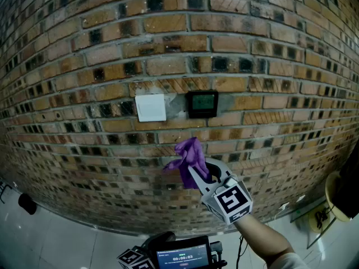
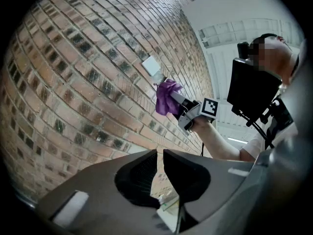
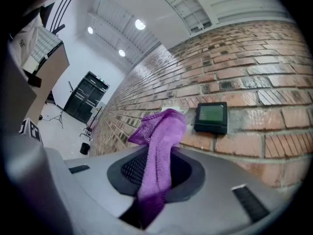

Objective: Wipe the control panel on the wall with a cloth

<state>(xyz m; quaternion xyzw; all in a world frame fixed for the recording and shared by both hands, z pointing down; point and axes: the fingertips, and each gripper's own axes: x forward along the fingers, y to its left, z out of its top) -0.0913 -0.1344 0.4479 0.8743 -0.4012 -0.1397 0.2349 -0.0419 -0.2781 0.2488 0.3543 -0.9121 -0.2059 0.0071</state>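
Step in hand: approach, judged from the layout. Wiping has not begun.

The right hand-held gripper (image 1: 197,174) is clamped on the purple cloth (image 1: 188,154). The cloth runs down between the jaws, and a loose bunch stands free above the tips. The left hand-held gripper (image 2: 160,166) is held low, clear of the work. Its jaws are drawn almost together with only a slit between them, and they hold nothing.

The control panel (image 1: 202,103), a dark unit with a greenish screen, is mounted on the brick wall (image 1: 84,66) just beside a white switch plate (image 1: 150,107). The cloth is below the panel and does not touch it.

Next move: raise the right hand-held gripper and advance it until the free bunch meets the panel face. Keep the clamp firm. The cloth is limp, so press lightly and wipe across the screen, staying off the switch plate.
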